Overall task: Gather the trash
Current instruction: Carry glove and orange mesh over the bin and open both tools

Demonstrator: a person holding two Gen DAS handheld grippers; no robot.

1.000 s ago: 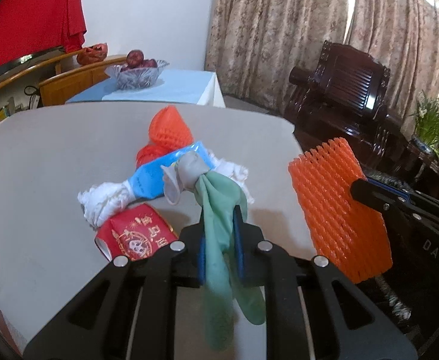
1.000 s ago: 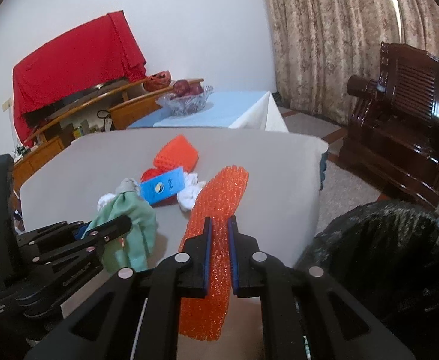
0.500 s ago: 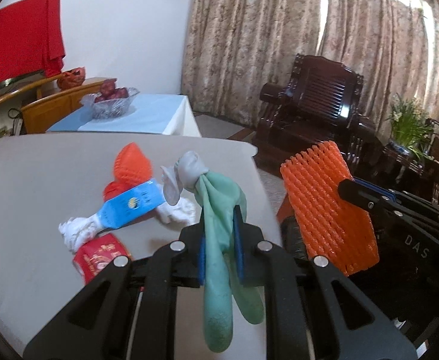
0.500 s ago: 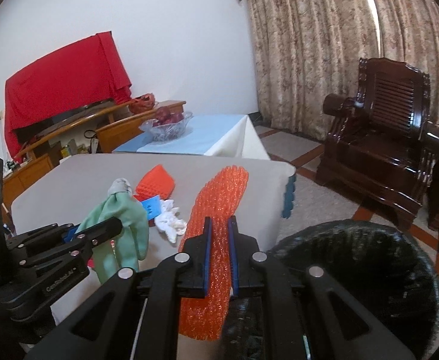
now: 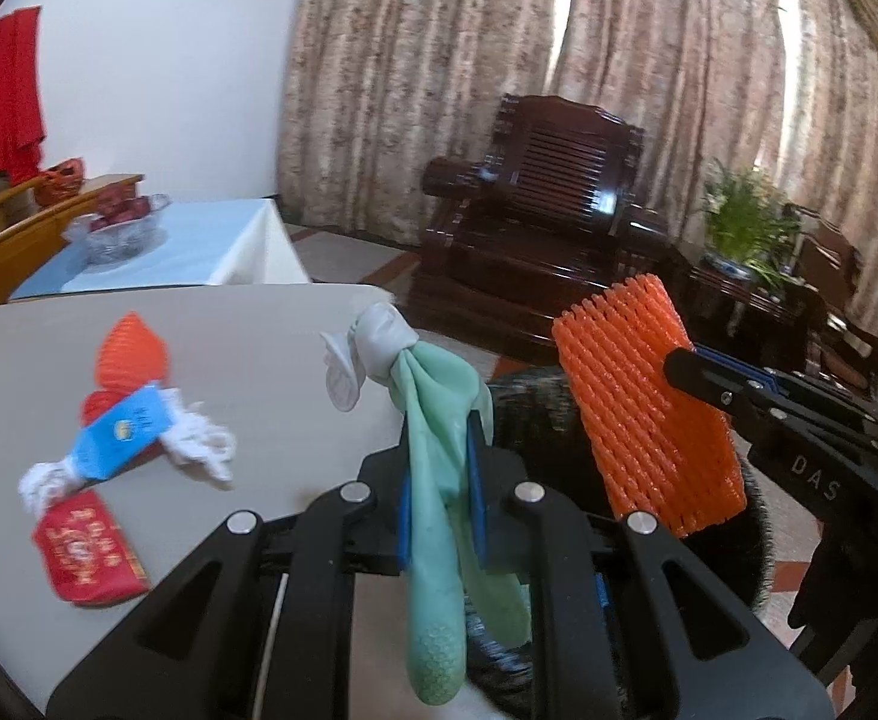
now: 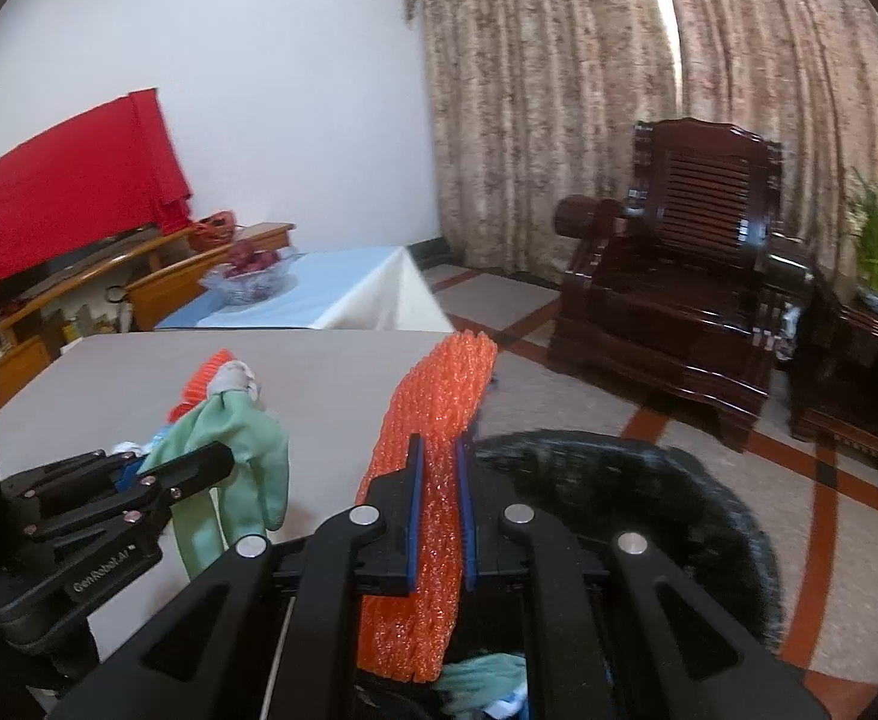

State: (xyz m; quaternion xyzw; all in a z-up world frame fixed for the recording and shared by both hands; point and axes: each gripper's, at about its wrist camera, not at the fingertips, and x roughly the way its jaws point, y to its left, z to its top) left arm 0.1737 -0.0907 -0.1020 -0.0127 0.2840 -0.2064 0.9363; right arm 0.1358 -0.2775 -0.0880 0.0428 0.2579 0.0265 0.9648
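Left wrist view first: the left gripper is clamped tight on a pale green rubber glove, blue pads pinching it mid-length. The glove's grey knotted cuff sticks up ahead of the fingers and its green fingertips dangle below them. Off to the right, level with it, the right gripper pinches an orange foam fruit net, held upright. Between and beneath the two grippers sits the black-lined trash bin, just past the grey table edge. Ahead and left on the table lie more scraps: another orange foam net, a blue packet over white crumpled tissue, and, nearest the gripper, a red packet. Beyond, a dark wooden armchair stands before the curtains.

Right wrist view now: the right gripper is closed on the orange foam fruit net, which runs up ahead of the fingers and hangs down below them. Directly under and right of it gapes the trash bin, with something green already inside at the bottom edge. To the left, the left gripper carries the green glove at the table edge, the table's foam net partly hidden behind it.
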